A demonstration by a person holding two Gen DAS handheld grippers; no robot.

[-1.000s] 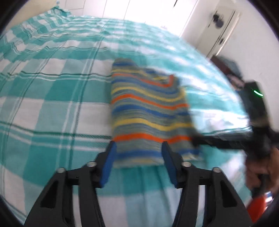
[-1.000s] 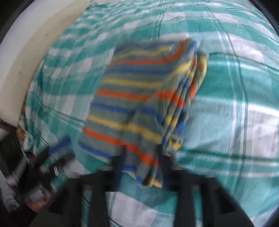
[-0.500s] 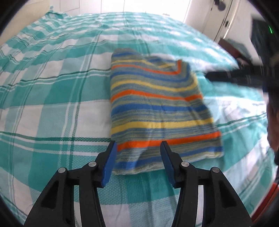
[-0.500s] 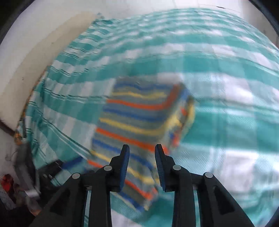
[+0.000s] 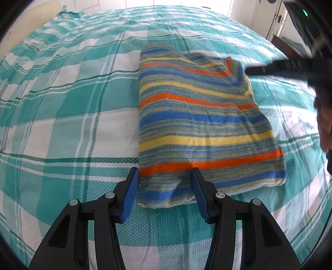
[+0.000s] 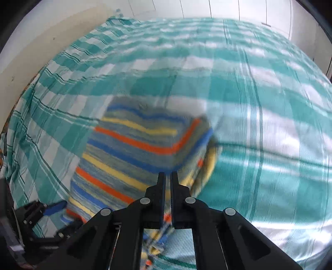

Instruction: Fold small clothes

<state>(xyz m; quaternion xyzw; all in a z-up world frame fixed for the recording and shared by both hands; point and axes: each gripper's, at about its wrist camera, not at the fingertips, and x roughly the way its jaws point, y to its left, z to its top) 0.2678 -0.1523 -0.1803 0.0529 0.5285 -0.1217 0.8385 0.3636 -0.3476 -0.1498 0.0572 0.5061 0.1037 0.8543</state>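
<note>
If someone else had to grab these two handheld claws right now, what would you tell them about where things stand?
Left gripper: open, fingers either side of the near edge of the striped sweater, gripping nothing.
Right gripper: fingers nearly shut, empty as far as the blurred view shows, hovering over the sweater's right side.
The sweater lies folded into a compact rectangle on the teal checked bedspread.
Done: the folding looks complete.
Left: probably a final tidy or moving it aside; no other clothes are visible.

a bed covered in a teal-and-white checked sheet fills both views. white wall panels run along twelve o'clock. a white door stands at one o'clock in the left view, dark furniture below it. bright daylight falls across the sheet.
</note>
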